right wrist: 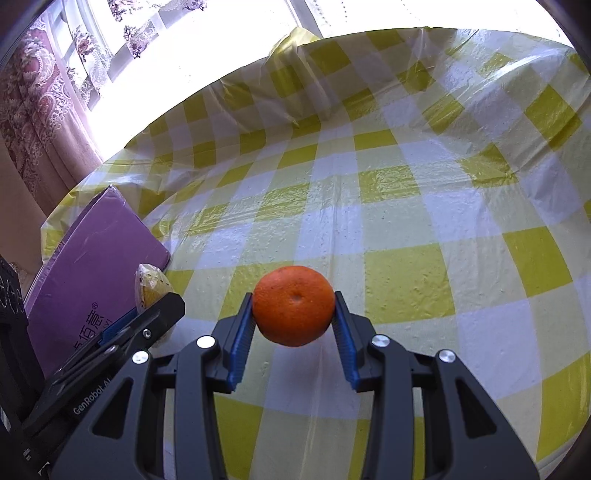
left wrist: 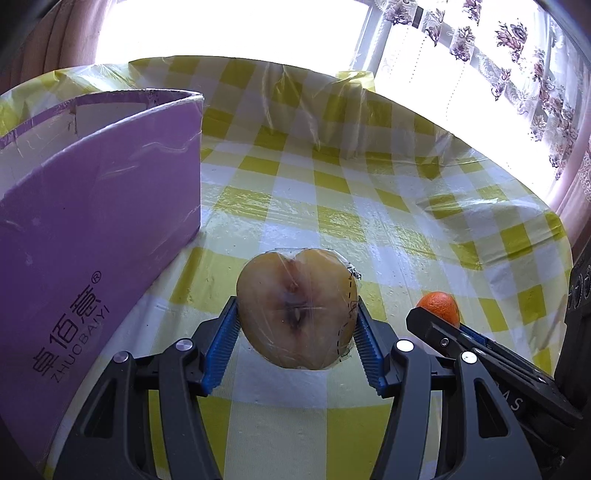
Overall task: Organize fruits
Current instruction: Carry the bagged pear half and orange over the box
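My left tongs (left wrist: 297, 332), pinching the wrapped apple half (left wrist: 295, 308), sit just beside the purple box (left wrist: 92, 206) on their left, nearer than my right tongs (right wrist: 293, 325) pinching the orange (right wrist: 293, 305).

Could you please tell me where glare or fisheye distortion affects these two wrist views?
Left wrist view: the window is blown out white, the purple cardboard box bows outward. Right wrist view: sheen streaks the yellow-checked plastic tablecloth, its squares curve near the edges; the round orange mandarin stays sharp.

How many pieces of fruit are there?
2. A wrapped apple half sits in the left gripper; an orange in the right gripper. More may be hidden inside the purple box.
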A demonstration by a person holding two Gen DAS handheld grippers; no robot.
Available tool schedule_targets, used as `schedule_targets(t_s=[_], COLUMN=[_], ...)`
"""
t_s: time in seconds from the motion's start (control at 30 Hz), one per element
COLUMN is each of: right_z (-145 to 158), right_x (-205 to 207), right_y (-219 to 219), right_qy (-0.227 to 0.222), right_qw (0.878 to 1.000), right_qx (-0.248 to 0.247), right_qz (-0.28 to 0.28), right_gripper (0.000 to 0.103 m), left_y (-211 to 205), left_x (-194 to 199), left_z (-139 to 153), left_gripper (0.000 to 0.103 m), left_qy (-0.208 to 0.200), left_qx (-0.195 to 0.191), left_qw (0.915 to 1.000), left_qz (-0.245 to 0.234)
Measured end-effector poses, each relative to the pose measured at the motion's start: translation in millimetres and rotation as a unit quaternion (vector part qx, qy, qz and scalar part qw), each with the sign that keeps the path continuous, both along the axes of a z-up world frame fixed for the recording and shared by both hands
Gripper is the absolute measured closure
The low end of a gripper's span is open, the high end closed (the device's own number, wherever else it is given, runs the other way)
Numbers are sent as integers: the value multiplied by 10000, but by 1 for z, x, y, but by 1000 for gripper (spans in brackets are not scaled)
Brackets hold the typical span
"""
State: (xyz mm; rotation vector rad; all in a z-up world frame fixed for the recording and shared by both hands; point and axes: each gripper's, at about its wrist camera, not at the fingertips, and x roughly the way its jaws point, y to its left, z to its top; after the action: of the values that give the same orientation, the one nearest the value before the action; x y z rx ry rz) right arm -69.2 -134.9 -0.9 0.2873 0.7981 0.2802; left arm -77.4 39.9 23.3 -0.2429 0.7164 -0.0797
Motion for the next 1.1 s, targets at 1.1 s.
schedule_targets(t_s=[1.1], right_z=[147], right_x=[-85], right_y=[147], right_qy=[-2655], right_qw=[9496], right_qx=[295], right_qz=[1640], right_gripper=[60], left_y=[130], left_x=[-138], left_z=[135], left_gripper=[46], left_qy=[-1612], left_qx=[1698], left_qw=[9457], left_qz=[2256])
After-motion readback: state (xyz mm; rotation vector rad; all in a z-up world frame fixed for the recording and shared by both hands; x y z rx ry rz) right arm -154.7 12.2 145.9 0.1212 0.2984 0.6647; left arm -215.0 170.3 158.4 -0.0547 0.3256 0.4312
